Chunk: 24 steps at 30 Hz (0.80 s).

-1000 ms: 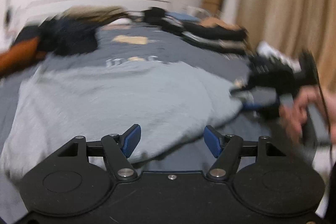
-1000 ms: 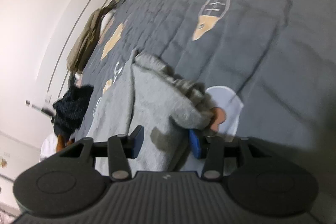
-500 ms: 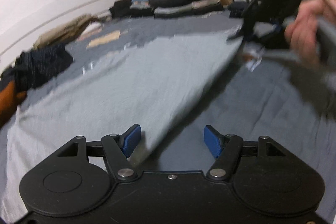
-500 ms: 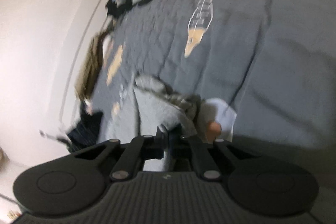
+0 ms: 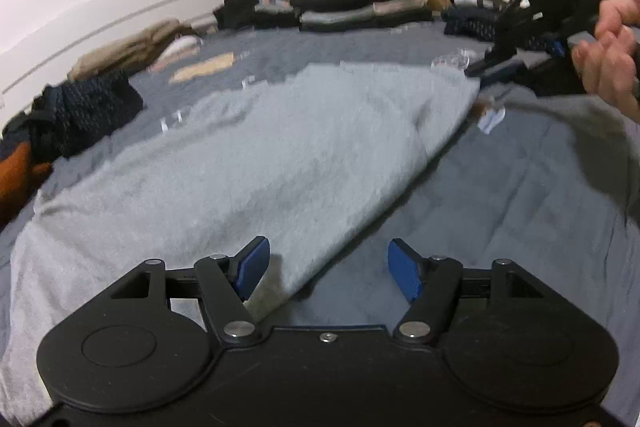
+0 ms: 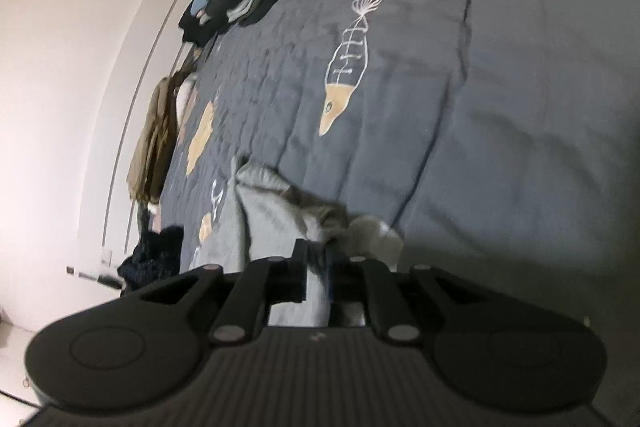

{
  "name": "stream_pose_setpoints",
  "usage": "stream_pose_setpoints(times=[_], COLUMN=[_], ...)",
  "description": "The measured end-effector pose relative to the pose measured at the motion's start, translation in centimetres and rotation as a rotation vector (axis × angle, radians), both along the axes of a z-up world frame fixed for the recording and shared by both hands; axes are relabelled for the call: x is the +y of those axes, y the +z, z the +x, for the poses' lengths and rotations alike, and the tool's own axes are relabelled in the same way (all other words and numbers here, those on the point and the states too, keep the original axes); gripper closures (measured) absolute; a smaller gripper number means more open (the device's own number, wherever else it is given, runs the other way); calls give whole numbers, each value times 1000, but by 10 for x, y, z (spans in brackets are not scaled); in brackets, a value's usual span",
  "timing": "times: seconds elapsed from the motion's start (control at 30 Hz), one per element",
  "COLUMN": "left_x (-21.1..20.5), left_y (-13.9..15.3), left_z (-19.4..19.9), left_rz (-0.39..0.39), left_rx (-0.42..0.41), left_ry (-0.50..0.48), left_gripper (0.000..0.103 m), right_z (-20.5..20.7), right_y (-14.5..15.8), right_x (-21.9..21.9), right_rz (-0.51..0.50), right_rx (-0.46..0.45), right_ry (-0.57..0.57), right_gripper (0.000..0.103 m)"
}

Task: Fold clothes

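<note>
Right gripper (image 6: pixel 316 281) jaws apparently pinch the grey garment (image 5: pixel 256 163); left gripper (image 5: pixel 328 269) jaws spread, low.

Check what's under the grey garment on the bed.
The grey garment lies on the dark grey bedspread, whose printed motifs peek out past its far edge. Whatever sits beneath its middle is covered, so it cannot be seen.

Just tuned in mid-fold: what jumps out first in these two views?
A large grey garment sprawls across the dark bedspread, filling the left wrist view. The right gripper is shut on its far corner, held by a hand at upper right, while the open left gripper straddles the near edge. A fish-skeleton print on the bedspread dominates the right wrist view.
</note>
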<state>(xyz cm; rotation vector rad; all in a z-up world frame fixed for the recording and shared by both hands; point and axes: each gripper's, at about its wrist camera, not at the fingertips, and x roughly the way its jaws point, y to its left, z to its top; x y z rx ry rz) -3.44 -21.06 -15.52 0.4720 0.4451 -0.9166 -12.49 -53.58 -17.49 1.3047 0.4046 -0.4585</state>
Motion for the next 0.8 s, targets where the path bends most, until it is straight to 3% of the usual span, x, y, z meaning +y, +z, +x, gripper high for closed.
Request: stream_pose_setpoints(times=[0.03,0.1,0.17,0.3,0.43,0.47,0.5,0.53,0.6,0.8], left_x=[0,-3,-7,-16,-26,-29,-30,-30,-28,-15], left_y=[2,4,5,7,3,0,-3,-6,-10,-3], left_z=[-1,-1,-1,-4,-4,-3,-1,1,6,15], left_rz=[-6,-15,-13,-12,19,34,48,57,48,31], left_rx=[-6,-14,-15,-38,-68,-75,-71,-59,-23,5], left_ry=[-1,-3,-13,-37,-70,-78,-82,-78,-73,-67], left_gripper=[38,38,38,51,51,59,76,84,95,100], right_z=[0,3,9,18,18,16,15,15,14,-3], right_y=[0,1,-1,-5,-6,-6,-6,-5,-5,4], right_x=[2,7,13,22,19,18,17,16,12,1], right_rz=[4,-11,-18,-30,-40,-48,-57,-68,-75,-80], right_rx=[-3,-4,22,48,38,31,25,22,9,-51], right_ry=[12,35,59,84,50,37,25,13,-10,-109], right_gripper=[85,66,60,58,58,60,63,66,101,102])
